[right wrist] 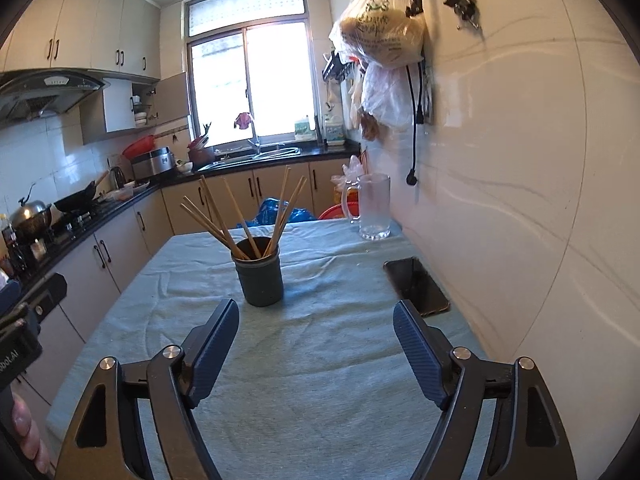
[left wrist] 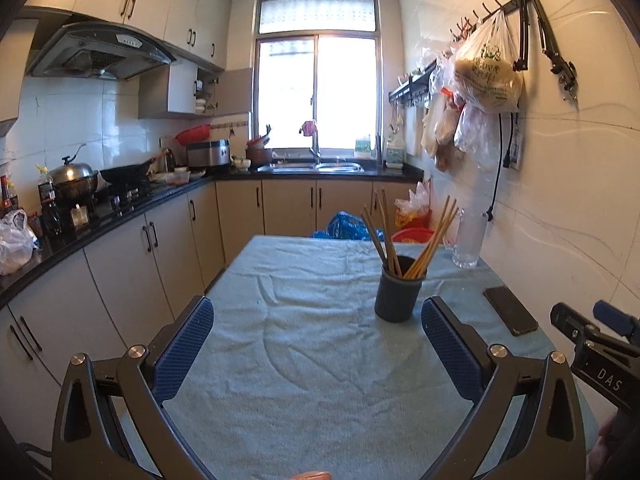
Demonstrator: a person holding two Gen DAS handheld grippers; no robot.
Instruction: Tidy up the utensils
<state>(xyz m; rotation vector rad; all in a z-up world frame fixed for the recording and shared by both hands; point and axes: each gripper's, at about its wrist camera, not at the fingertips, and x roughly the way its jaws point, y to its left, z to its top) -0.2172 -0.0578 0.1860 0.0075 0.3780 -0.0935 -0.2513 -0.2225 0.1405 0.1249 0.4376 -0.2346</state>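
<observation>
A dark round holder (left wrist: 398, 294) stands upright on the table covered by a light blue towel (left wrist: 304, 340), with several wooden chopsticks (left wrist: 430, 236) fanned out of it. It also shows in the right wrist view (right wrist: 260, 276) with the chopsticks (right wrist: 240, 216). My left gripper (left wrist: 318, 318) is open and empty, held above the towel just short of the holder. My right gripper (right wrist: 316, 320) is open and empty, just short of the holder and to its right. The right gripper's body shows at the left wrist view's right edge (left wrist: 596, 344).
A black phone (right wrist: 416, 286) lies near the table's right edge by the tiled wall. A clear glass mug (right wrist: 374, 206) stands at the far right corner. Plastic bags (right wrist: 380, 36) hang on the wall above. A black counter (left wrist: 100, 216) with cookware runs along the left.
</observation>
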